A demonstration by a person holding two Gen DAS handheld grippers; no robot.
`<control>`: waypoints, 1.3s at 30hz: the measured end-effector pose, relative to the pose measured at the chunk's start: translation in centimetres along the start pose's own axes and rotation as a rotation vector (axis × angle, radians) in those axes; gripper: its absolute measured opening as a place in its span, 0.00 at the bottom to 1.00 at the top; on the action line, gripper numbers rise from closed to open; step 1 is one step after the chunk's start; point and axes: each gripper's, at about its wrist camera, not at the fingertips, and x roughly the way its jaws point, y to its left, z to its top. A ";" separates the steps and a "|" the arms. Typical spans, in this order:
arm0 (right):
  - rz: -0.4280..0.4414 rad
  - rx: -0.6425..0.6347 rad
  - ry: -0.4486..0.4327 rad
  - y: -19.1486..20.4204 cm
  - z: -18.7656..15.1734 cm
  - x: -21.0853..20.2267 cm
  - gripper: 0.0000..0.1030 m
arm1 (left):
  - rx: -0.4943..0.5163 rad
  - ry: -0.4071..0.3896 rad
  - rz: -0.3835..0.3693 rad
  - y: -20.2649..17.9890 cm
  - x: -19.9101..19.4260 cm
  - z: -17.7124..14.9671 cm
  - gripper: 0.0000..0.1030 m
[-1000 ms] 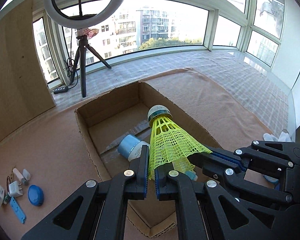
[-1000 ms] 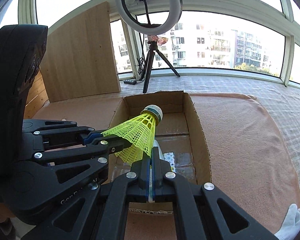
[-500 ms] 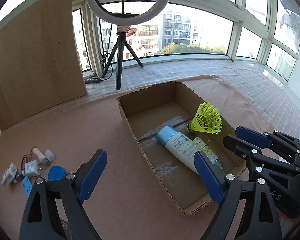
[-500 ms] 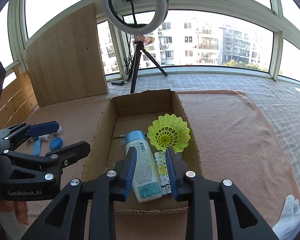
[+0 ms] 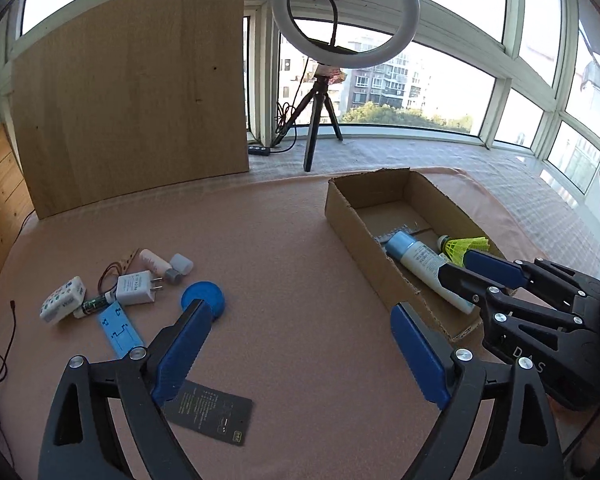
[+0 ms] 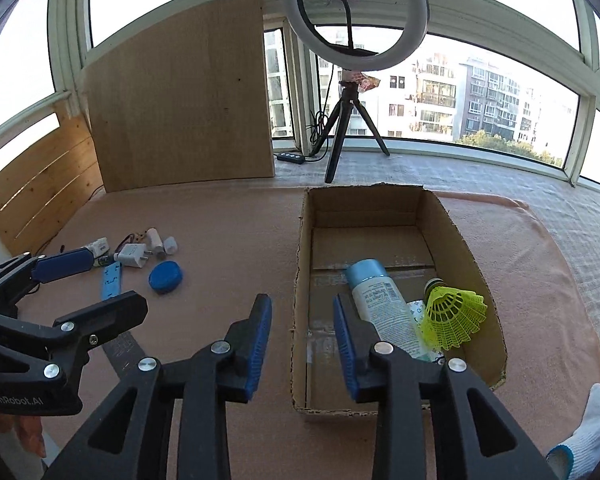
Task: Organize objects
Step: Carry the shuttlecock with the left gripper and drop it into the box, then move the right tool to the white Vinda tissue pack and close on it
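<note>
Cardboard box (image 6: 466, 240) on the pink cloth, open top — the collecting point. Inside: yellow shuttlecock (image 6: 454, 312) lying on its side against the right wall, cork end toward the far end; white bottle with blue cap (image 6: 376, 300) flat along the middle, touching a small patterned packet beside the shuttlecock. Laid flat, likely so nothing tips or rolls.

Left gripper (image 5: 300, 352) spread wide, holding nothing, above bare cloth and aimed at the loose pile. Right gripper (image 6: 302, 340) parted, holding nothing, over the box's near left wall.

Still outside, to the left of the box: blue round lid (image 5: 202, 298), white plug adapter (image 5: 134, 289), blue strip (image 5: 120, 330), 2 small white bottles (image 5: 162, 266), white patterned box (image 5: 62, 299), black card (image 5: 214, 410) nearest. Clustered together, so probably 1 short reach each. Blue lid closest to the left jaws — a plausible next pick.
</note>
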 end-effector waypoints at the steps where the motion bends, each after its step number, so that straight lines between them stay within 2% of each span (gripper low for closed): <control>1: 0.003 -0.007 0.003 0.9 0.1 0.1 0.28 | -0.010 -0.004 0.005 0.9 -0.4 -0.2 0.90; 9: 0.051 -0.104 0.056 9.1 0.5 1.5 0.30 | -0.145 -0.075 0.074 10.0 -4.9 -2.9 0.91; 20: 0.137 -0.248 0.125 24.7 1.8 4.3 0.31 | -0.282 -0.108 0.096 23.0 -10.9 -7.9 0.93; 24: 0.147 -0.287 0.147 29.1 2.2 5.7 0.32 | -0.315 -0.113 0.100 27.1 -12.8 -9.4 0.94; 26: 0.144 -0.292 0.158 30.6 2.3 6.4 0.33 | -0.327 -0.113 0.105 28.9 -13.4 -10.1 0.94; 33: 0.102 -0.308 0.191 33.1 3.0 8.9 0.48 | -0.361 -0.115 0.101 33.2 -15.0 -12.1 0.96; 39: 0.071 -0.262 0.244 32.8 3.9 12.7 0.50 | -0.377 -0.076 0.100 35.1 -15.0 -14.5 0.96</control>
